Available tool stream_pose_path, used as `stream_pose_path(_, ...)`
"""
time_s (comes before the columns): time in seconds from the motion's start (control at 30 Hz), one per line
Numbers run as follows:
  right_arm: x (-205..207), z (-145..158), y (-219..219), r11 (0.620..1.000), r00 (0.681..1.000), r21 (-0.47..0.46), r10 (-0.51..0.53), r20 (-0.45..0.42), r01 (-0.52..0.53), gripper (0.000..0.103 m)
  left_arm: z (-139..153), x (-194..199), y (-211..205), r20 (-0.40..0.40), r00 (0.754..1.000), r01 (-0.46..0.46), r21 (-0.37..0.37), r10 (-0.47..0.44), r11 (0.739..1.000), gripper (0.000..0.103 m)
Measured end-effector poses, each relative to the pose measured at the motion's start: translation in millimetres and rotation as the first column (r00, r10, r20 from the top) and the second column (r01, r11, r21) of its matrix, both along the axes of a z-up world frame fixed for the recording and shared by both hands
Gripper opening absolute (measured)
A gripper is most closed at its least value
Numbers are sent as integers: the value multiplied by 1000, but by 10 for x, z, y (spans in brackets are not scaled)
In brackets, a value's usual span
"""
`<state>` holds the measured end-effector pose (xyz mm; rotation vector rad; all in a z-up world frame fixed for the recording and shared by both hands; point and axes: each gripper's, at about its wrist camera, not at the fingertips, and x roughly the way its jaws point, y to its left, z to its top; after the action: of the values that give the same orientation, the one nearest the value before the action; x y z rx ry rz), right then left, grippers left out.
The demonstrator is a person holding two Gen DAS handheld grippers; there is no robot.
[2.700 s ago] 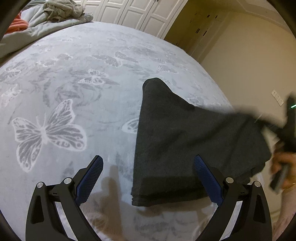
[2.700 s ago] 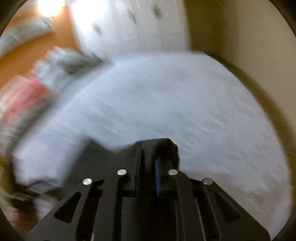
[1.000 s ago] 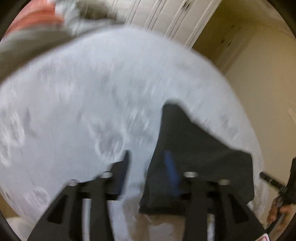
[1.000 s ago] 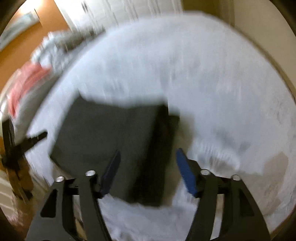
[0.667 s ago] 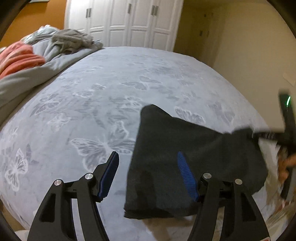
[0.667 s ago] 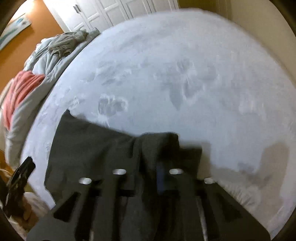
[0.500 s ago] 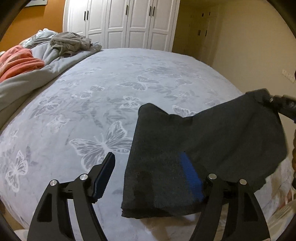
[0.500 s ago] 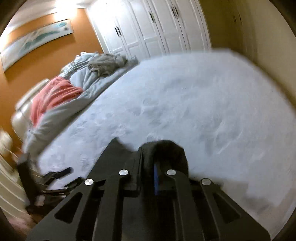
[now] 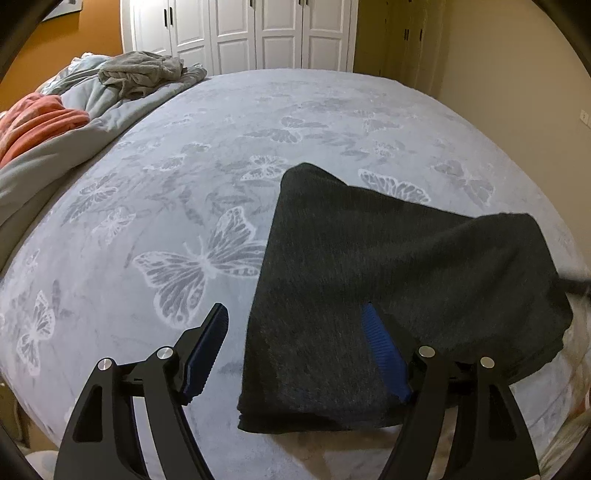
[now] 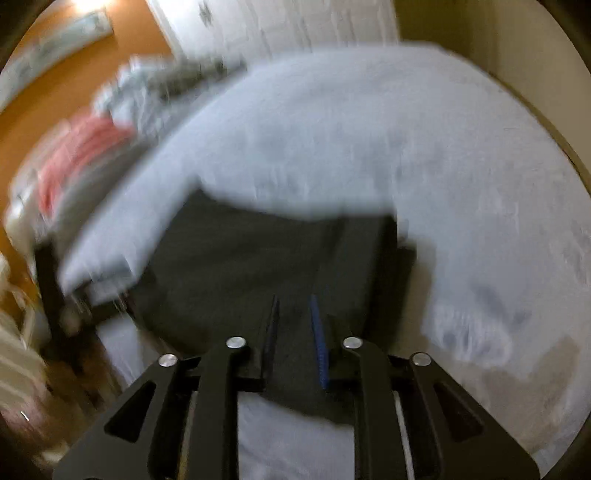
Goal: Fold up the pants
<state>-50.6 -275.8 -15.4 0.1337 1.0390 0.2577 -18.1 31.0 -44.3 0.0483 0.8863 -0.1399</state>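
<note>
The dark grey pants (image 9: 388, 277) lie folded in a flat stack near the bed's front edge. In the left wrist view my left gripper (image 9: 295, 321) is open, its left finger over the bedspread and its right finger tucked under the pants' raised right part. In the blurred right wrist view the pants (image 10: 240, 266) lie ahead and under my right gripper (image 10: 293, 306). Its blue-padded fingers stand a narrow gap apart over the cloth with nothing clamped between them.
The bed has a pale grey butterfly bedspread (image 9: 184, 184). A grey duvet (image 9: 74, 122), an orange blanket (image 9: 33, 118) and a crumpled grey garment (image 9: 140, 72) are piled at the far left. White wardrobe doors (image 9: 240, 33) stand behind. A beige wall is on the right.
My right gripper, shut on the pants' edge and lifting it half a second ago, has parted its fingers and dropped low over the stack. The raised right part has come down.
</note>
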Motion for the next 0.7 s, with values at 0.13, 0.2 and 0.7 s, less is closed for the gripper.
stream_pose_path(0.13,-59,-93,104,994,999,-108,31,-15,-32,19,-7,-16,-50,-6,1000,12,-3,-12,1000,73)
stream_pose_path(0.2,-183,39,26,999,999,-29,15,45,-13,23,-13,-45,-80,5,1000,15,13,-15,1000,74)
stream_pose_path(0.7,-99,183,-196,986,993,136,-105,60,96,59,494,483,446,-57,993,-111,-241,100,964,85)
